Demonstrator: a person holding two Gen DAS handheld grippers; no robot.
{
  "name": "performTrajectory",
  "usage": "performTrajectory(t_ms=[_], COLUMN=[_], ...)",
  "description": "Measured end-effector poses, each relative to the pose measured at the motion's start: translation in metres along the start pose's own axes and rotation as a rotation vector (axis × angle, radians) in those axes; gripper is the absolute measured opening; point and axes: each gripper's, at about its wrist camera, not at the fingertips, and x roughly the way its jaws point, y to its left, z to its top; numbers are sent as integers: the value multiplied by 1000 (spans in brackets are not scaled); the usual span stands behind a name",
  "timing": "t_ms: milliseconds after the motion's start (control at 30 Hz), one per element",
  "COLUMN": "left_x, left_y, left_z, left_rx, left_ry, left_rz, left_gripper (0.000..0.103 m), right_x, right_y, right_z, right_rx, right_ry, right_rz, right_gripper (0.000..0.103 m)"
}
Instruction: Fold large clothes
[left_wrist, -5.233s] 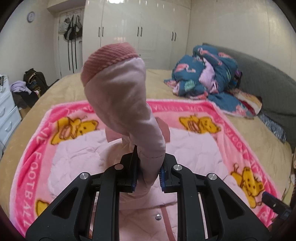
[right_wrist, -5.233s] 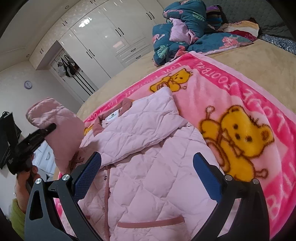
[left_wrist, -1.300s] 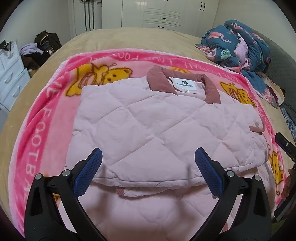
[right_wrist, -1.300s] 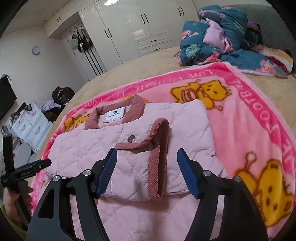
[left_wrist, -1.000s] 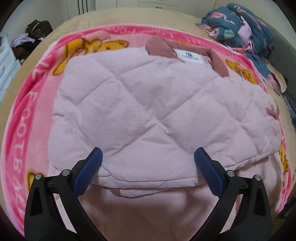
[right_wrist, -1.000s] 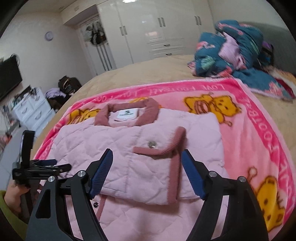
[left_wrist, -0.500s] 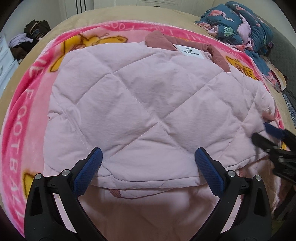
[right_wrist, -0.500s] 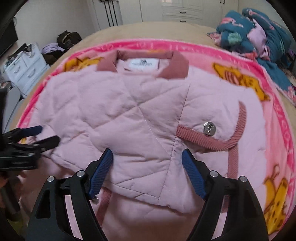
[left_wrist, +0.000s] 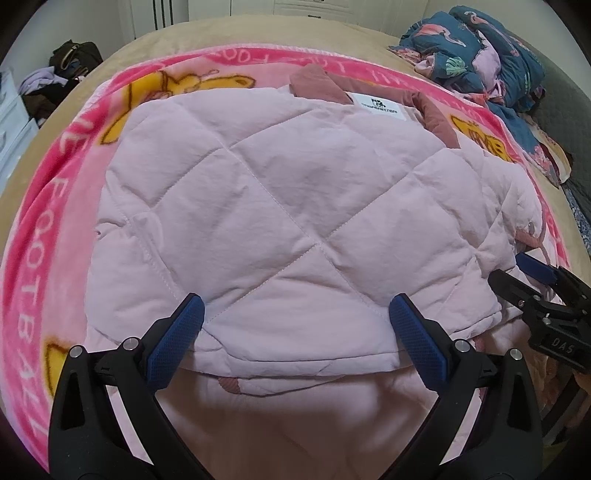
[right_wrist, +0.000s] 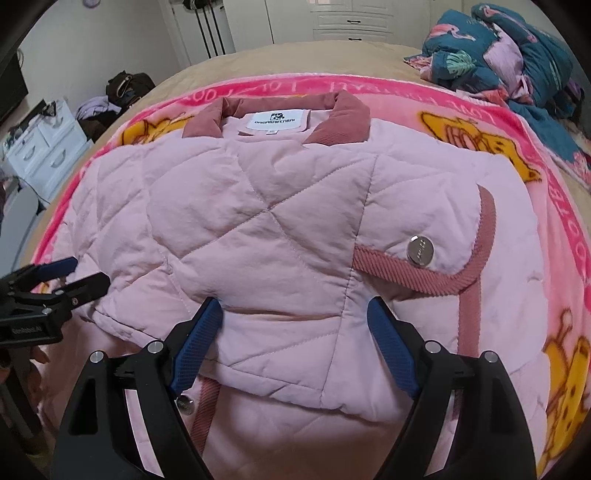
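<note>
The pale pink quilted jacket with a dusty-rose corduroy collar (left_wrist: 295, 229) lies across the centre of both views on a bright pink fleece blanket with yellow bears (left_wrist: 44, 229), its sleeves folded over the chest. The left gripper (left_wrist: 295, 332) is spread wide and empty at the lower centre of its view; the right gripper (right_wrist: 293, 332), less wide, is also empty. I judge the next move to be gripping the hem and folding it toward the collar. The hem lies below both frames, unseen.
</note>
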Motion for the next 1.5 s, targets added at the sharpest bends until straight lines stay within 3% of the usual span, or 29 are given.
performTrajectory(t_ms=[133, 633, 733, 1500], left_x=[-7, -45, -57, -135], left_y=[-3, 1, -1, -33], left_z=[-3, -15, -18, -35], left_rx=[16, -44, -39, 15], left_ry=[-8, -45, -69, -198], left_rz=[7, 1, 17, 12], left_gripper=[95, 95, 95, 95], right_x=[-10, -54, -68, -143], right_y=[-5, -13, -13, -21], right_z=[-4, -13, -16, -38], right_rx=[35, 95, 82, 113], right_ry=[-15, -82, -120, -233], right_rz=[54, 121, 120, 180], right_gripper=[87, 89, 99, 99])
